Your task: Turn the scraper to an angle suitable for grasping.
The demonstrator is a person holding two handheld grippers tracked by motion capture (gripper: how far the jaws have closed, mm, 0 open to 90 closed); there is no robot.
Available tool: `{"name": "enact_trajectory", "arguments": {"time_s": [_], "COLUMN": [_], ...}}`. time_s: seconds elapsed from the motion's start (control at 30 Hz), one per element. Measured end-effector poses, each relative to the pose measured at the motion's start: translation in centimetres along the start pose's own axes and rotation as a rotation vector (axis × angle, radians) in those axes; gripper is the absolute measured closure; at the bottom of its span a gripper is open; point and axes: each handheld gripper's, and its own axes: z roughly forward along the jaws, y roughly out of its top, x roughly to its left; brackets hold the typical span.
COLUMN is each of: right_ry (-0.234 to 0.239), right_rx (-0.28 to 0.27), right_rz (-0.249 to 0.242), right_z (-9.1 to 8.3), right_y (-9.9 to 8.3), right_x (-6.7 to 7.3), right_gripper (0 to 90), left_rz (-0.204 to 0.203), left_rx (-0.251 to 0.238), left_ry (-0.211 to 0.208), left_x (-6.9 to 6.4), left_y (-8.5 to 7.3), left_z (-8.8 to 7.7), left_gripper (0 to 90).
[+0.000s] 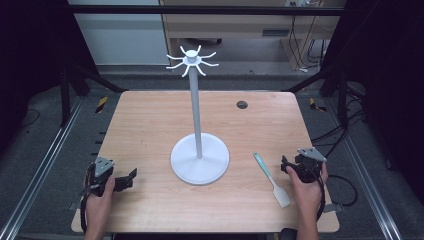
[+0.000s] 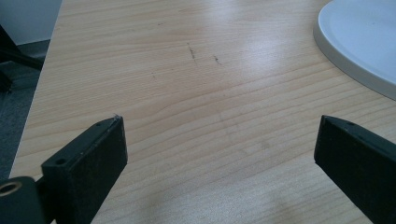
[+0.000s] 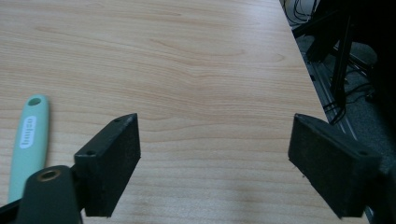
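Mint-green plastic spatula with a pale blade [image 1: 270, 179] lying flat on the table, just left of the right gripper [image 1: 286, 168], untouched, handle pointing away toward the far edge, blade nearer the person. Showing again in the right gripper view as a mint handle with a hanging hole [image 3: 29, 140], just outside the left jaw.

Right gripper [image 3: 212, 158] standing released, jaws spread wide, gripping nothing, only bare wood lying between them. Left gripper [image 1: 131, 176] resting near the table's left front corner, likewise released; in its own view [image 2: 219, 158] jaws gaping over bare wood, clasping nothing. Hands [image 1: 306, 192] coming in from the bottom edge, one wrapping each gripper.

Moving outward: white hook stand with a round base, a slim upright pole and curved prongs at the top [image 1: 199, 150] standing at the middle of the table, between the two grippers, well apart from both; rim of its base showing at the upper right of the left gripper view [image 2: 355, 51]. Carrying nothing on the prongs.

Light wooden table with rounded corners [image 1: 150, 125] bearing a small dark round grommet [image 1: 242, 104] near its far right. Beyond: grey floor, black frame posts, metal rails along both sides, loose cables at the right, pale wooden furniture at the back.
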Motion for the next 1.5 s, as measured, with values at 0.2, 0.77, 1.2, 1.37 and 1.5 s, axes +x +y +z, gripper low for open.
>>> {"name": "enact_trajectory", "arguments": {"time_s": [0.2,0.77,1.2,1.37,1.5], "right_ry": [0.018,0.072,0.135,0.165,0.196], "right_rx": [0.005,0.021,0.093,0.142,0.159], "right_rz": [-0.044,-0.122,-0.213,-0.221,-0.215], "right_z": [-0.5,-1.3,-0.5,0.1,0.4], "right_y": [0.1,0.8,2.1,2.6,3.0], "right_x": [0.9,3.2,4.7,4.6,4.7], "right_gripper": [33.7,66.0,79.6,85.4,88.4], "left_rz": [0.002,-0.005,-0.007,-0.005,-0.007], "left_rx": [-0.003,0.001,-0.002,-0.002,0.0], "left_ry": [0.001,0.005,0.012,0.009,0.008], "left_x": [0.0,0.1,0.2,0.1,0.1], "left_y": [0.0,-0.1,-0.2,-0.2,-0.2], "left_z": [-0.1,0.1,-0.1,-0.1,-0.1], "left_gripper": [2.1,2.3,2.2,2.2,2.2]}}
